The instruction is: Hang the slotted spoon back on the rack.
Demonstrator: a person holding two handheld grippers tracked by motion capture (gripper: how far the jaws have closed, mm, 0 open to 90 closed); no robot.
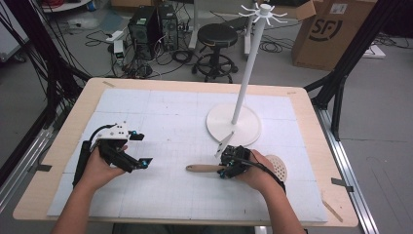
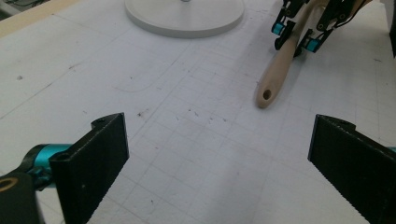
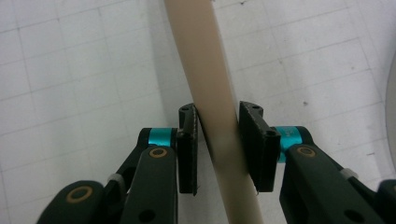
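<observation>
Right tongs (image 3: 218,140) pinching skimmer (image 1: 207,168) handle mid-length, flat on counter (image 1: 44,161) near stand (image 1: 234,124). Left tongs (image 2: 219,172) spread, empty. Probably light, stiff, smooth wood; round shaft may roll, so grip nearer the head.

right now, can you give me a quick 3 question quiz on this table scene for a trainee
1. True or false: the right gripper is shut on the wooden handle of the skimmer.
2. Which is the state of the left gripper? A) shut on the handle B) open with nothing between its jaws C) shut on the stand
3. Fill in: the white stand sits on the ____ mat.

Key:
1. True. Both pads press on the handle in the right gripper view.
2. B. Its jaws stand wide apart over the bare mat.
3. White, gridded.
</observation>
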